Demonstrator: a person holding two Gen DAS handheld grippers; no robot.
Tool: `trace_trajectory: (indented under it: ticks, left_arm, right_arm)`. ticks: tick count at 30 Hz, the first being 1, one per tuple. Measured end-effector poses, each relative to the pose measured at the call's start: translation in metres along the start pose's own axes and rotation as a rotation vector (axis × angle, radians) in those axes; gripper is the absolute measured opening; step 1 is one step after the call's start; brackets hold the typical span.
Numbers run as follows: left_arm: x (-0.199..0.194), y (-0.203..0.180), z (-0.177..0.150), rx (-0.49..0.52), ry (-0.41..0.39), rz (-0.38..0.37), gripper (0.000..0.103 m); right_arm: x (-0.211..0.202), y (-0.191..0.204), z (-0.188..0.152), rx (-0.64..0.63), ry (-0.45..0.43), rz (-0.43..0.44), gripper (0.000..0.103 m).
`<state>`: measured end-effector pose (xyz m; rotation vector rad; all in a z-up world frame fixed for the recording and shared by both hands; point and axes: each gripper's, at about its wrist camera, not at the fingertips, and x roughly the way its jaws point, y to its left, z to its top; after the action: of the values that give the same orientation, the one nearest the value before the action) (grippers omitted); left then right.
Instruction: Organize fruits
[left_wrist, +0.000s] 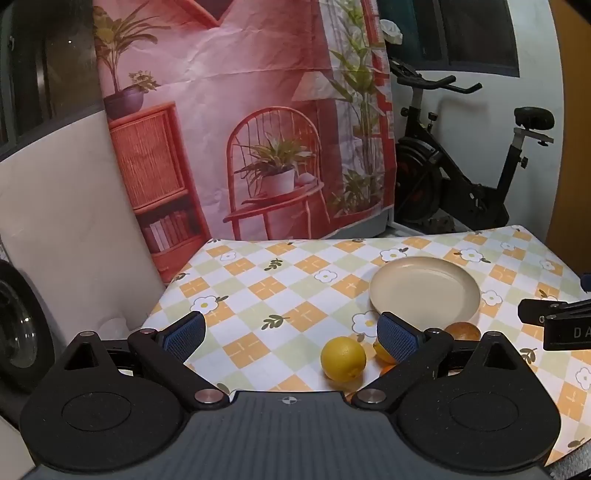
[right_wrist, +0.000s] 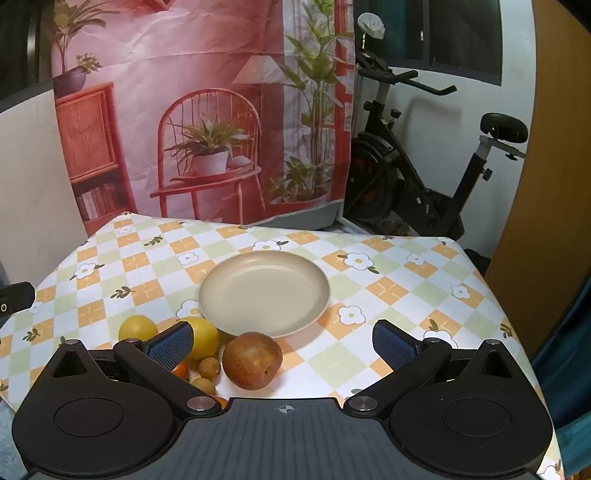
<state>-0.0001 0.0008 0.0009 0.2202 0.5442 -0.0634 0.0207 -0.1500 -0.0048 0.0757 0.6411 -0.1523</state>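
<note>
A home room: exercise bike (right_wrist: 436, 162), printed backdrop (right_wrist: 203, 110), and flowered tablecloth (right_wrist: 369, 295).

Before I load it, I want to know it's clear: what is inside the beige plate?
Nothing shows inside the plate: bare from both views. The fruit, such as the brown pear, lies on the cloth beside it. What is under the plate is covered.

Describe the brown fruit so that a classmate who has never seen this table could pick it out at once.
Find the beige plate on the checked tablecloth. Just in front of its near rim lies a cluster of fruit. The brown pear is its rightmost and biggest piece, russet and speckled, unlike the yellow lemons beside it.
</note>
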Motion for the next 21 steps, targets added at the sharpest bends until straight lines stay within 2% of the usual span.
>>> trace_trajectory:
  ticks: [3, 8, 21]
  left_arm:
    - [0.0003, -0.0013, 0.0048, 0.003, 0.013, 0.008, 0.101]
    - [-0.0009, 0.0061, 0.0018, -0.015, -0.006, -0.005, 0.101]
    - [-0.0042, 0.0005, -0.0023, -0.005, -0.039, 0.013, 0.1]
  right_arm:
    - [-0.0012, -0.0002, 0.0002, 0.002, -0.001, -0.013, 0.103]
    - [0.0028, -0.0025, -0.0006, 0.008, 0.02, -0.005, 0.103]
    - [0.0006, -0.002, -0.0005, 0.004, 0.0, -0.001, 0.103]
